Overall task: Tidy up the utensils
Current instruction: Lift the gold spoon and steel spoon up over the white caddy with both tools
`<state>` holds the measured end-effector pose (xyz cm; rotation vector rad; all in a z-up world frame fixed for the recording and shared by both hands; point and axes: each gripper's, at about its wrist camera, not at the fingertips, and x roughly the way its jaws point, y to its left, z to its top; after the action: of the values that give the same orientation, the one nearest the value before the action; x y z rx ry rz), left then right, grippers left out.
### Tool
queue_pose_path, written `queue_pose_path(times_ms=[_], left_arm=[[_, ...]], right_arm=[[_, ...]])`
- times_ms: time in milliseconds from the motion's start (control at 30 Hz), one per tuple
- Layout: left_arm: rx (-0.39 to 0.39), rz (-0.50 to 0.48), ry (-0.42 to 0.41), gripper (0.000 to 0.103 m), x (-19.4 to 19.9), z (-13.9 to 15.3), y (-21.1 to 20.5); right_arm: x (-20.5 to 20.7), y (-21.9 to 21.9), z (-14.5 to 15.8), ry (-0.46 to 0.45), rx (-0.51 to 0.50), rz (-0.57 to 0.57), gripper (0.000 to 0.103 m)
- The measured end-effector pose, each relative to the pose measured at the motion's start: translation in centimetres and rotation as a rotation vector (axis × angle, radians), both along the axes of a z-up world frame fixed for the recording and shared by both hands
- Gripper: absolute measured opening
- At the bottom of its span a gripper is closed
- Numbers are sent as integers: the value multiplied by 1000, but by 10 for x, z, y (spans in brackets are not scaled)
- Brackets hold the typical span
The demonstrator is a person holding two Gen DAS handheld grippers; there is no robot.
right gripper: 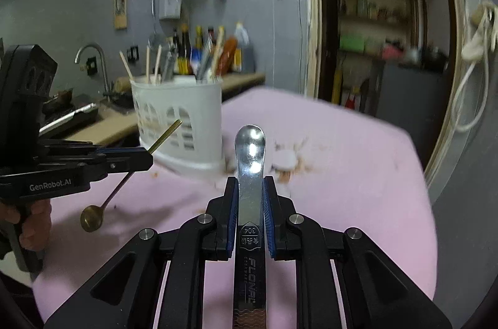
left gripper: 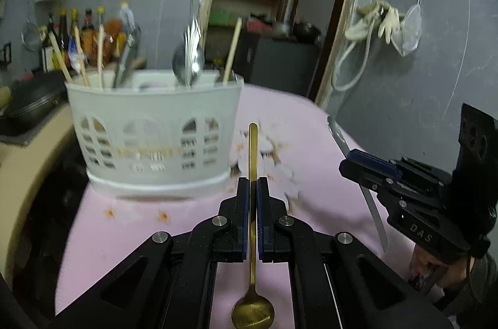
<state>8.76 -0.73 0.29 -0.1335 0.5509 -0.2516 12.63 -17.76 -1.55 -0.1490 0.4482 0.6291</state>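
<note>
Gold spoon [left gripper: 252,235] clamped between the fingers of the left gripper [left gripper: 252,183], handle end pointing forward, bowl back toward the camera. Same spoon [right gripper: 124,183] seen from the right wrist, tilted, bowl hanging low over pink tablecloth [right gripper: 342,173]. Steel spoon [right gripper: 250,161] pinched in the right gripper [right gripper: 250,183], bowl end forward, stamped handle running back under the camera. From the left wrist, right gripper [left gripper: 370,164] off to the right, steel spoon [left gripper: 339,139] sticking out past its tips and slanting down behind them. White caddy [left gripper: 155,127] standing on the cloth [left gripper: 124,235], ahead and left of the left gripper, already stocked with chopsticks [left gripper: 81,58], a spoon [left gripper: 186,61] and other utensils, too blurred to name. Neither held spoon touching the caddy. Bottles [left gripper: 77,30] lined up behind it on the counter.
</note>
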Motion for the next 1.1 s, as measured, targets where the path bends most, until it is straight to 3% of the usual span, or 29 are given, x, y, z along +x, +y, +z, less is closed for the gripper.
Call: queue_pose_path(times_ms=[233,633,900,1100], left_arm=[[-63,55,-113,2,2,16,22],[-169,166,-305,2,60,95,101],[-325,251,-396,2,109,91,178],[-353,315,-426,2,114,74,198]], right_arm=[[-4,5,25,-123,102,-4,13],[44,45,102,-245,379,111,13],[80,81,114,-292,539,140,13],[92,100,94,-338,572,86,13]])
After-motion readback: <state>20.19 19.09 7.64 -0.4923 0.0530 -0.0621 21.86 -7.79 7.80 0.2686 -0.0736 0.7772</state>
